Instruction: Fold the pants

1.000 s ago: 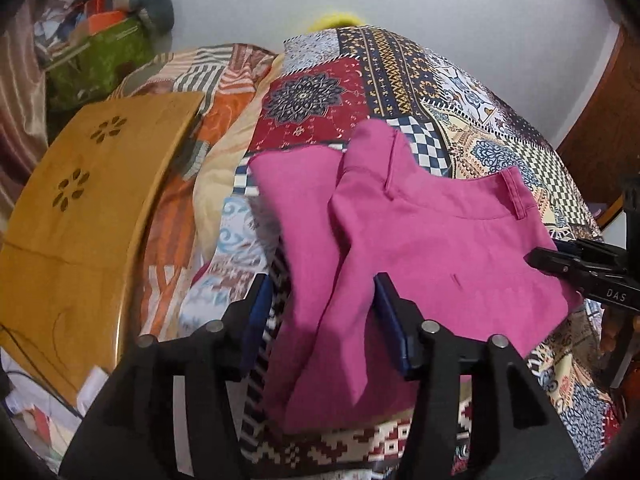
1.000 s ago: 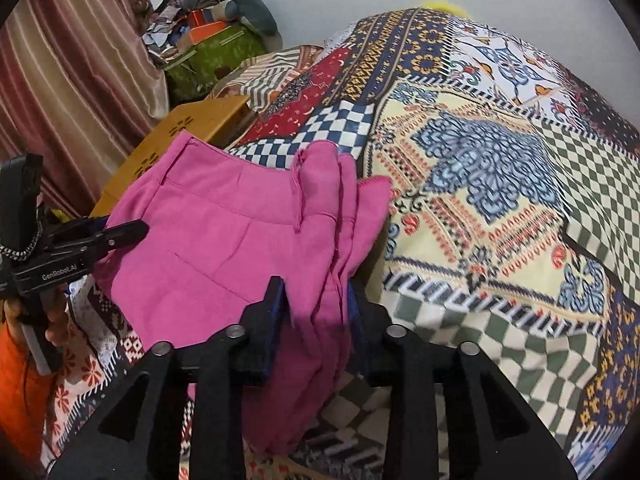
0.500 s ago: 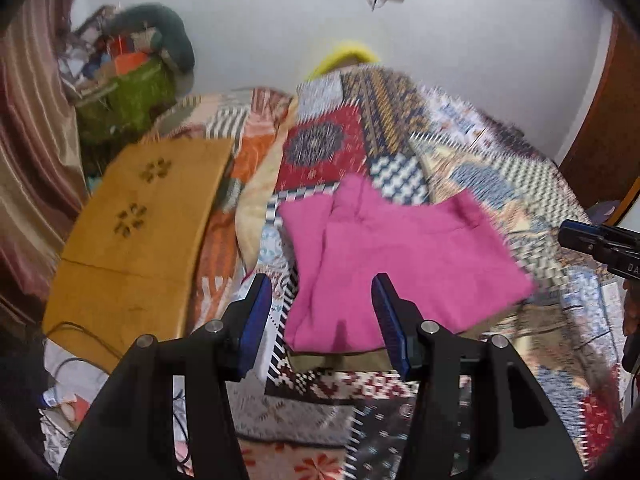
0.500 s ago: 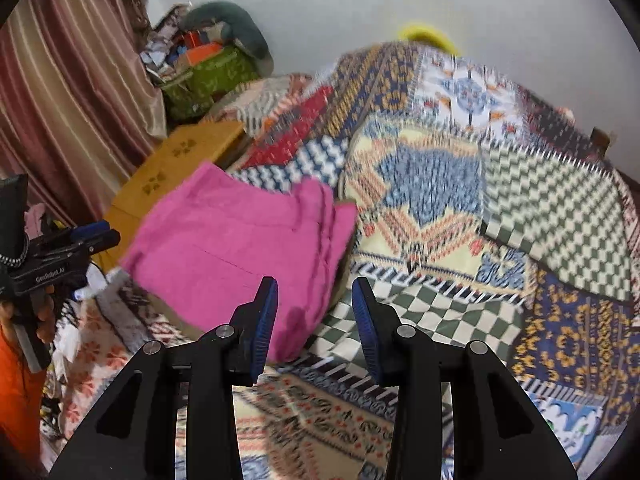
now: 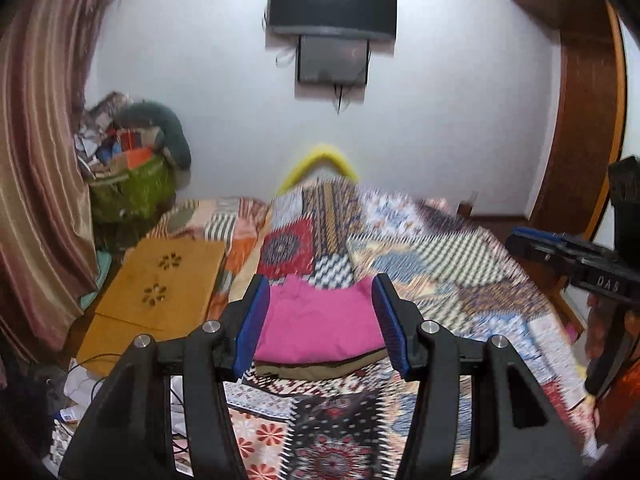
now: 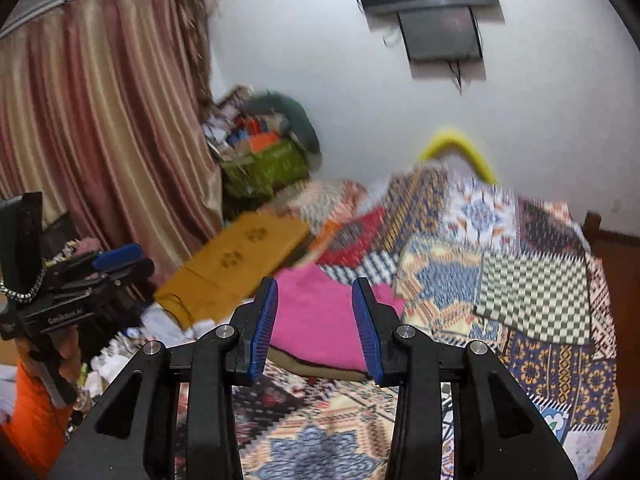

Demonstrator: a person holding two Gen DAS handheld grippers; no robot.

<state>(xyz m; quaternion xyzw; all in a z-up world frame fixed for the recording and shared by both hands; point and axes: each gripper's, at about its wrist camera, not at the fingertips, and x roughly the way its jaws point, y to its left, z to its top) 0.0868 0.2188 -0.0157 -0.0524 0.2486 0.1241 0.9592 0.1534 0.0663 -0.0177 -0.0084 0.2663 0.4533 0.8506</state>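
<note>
The pink pants lay folded into a compact stack on the bed, near its left edge and toward the near end, resting on a tan folded layer over the patchwork bedspread. The left tool hung above the bed with its blue pads spread and nothing between them; the pants showed through the gap, well below. The right tool was likewise spread and empty, with the pants beyond its fingers. A wooden board lay beside the bed's left edge. A green basket full of clutter stood in the far left corner by the curtain. A screen hung on the far wall.
</note>
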